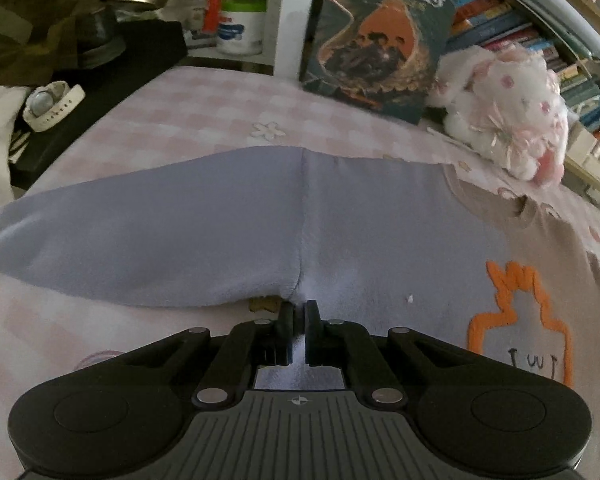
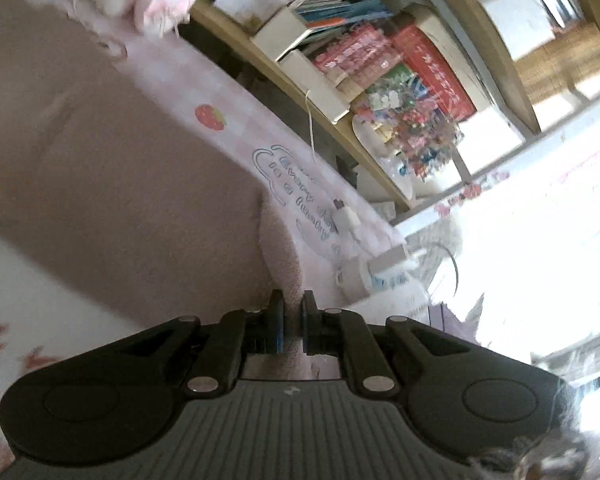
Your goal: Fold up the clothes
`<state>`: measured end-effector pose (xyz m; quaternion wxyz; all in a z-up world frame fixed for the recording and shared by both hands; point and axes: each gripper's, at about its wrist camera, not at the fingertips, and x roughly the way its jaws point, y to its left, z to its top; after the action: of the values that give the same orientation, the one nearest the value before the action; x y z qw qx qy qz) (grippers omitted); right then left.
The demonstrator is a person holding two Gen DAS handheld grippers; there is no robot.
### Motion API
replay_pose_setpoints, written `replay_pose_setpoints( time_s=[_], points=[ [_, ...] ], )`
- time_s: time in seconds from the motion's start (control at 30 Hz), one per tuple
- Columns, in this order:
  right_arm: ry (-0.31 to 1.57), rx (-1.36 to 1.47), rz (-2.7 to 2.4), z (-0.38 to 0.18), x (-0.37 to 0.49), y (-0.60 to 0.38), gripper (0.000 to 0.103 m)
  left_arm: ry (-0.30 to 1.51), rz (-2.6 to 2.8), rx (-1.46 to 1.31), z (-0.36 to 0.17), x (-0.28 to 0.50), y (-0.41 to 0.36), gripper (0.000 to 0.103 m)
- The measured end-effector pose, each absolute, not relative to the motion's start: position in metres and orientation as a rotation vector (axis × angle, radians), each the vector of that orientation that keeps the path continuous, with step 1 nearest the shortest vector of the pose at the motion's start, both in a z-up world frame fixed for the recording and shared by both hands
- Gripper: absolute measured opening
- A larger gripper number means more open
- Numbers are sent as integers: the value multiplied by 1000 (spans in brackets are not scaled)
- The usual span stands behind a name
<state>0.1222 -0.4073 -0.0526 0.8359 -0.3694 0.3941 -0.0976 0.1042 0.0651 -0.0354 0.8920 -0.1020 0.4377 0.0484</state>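
Now both tongs, left tongs (image 1: 299, 307) and right tongs (image 2: 292, 299), pinch the soft shirt (image 1: 380, 240).

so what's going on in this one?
A person with a handheld gripper in each hand is folding a T-shirt on a pink checked bedsheet. The left gripper is shut on the fabric where the lilac sleeve meets the body. The right gripper is shut on a fold of the beige cloth at the shirt's other side. The sleeves are not yet folded in. A plush toy sits near the collar.
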Motion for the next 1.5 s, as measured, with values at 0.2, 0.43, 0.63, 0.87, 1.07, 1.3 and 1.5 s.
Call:
replay_pose_setpoints(
  time_s=[0.2,0.43,0.63,0.87,1.07,1.3,1.5],
  points=[
    [801,-810,-252,-65,129,-400,39,900,75,-215,-36,99,58,11],
    [779,-422,-18,-21,51,-352,46,888,11,-212,-32,76,60,19],
    [858,-205,68,-19,-9,-322,45,895,-25,-157,-31,44,62,19],
    [923,-47,29,-29,-53,-306,41,899,-53,-136,-34,21,68,19],
    [951,-10,19,-36,-60,-296,27,900,-78,-200,-37,17,71,19],
    [955,-49,45,-36,-55,-283,13,882,-13,-165,-43,29,79,0],
    [939,-38,58,-38,-46,-264,12,888,23,-173,-43,48,102,0]
  ],
)
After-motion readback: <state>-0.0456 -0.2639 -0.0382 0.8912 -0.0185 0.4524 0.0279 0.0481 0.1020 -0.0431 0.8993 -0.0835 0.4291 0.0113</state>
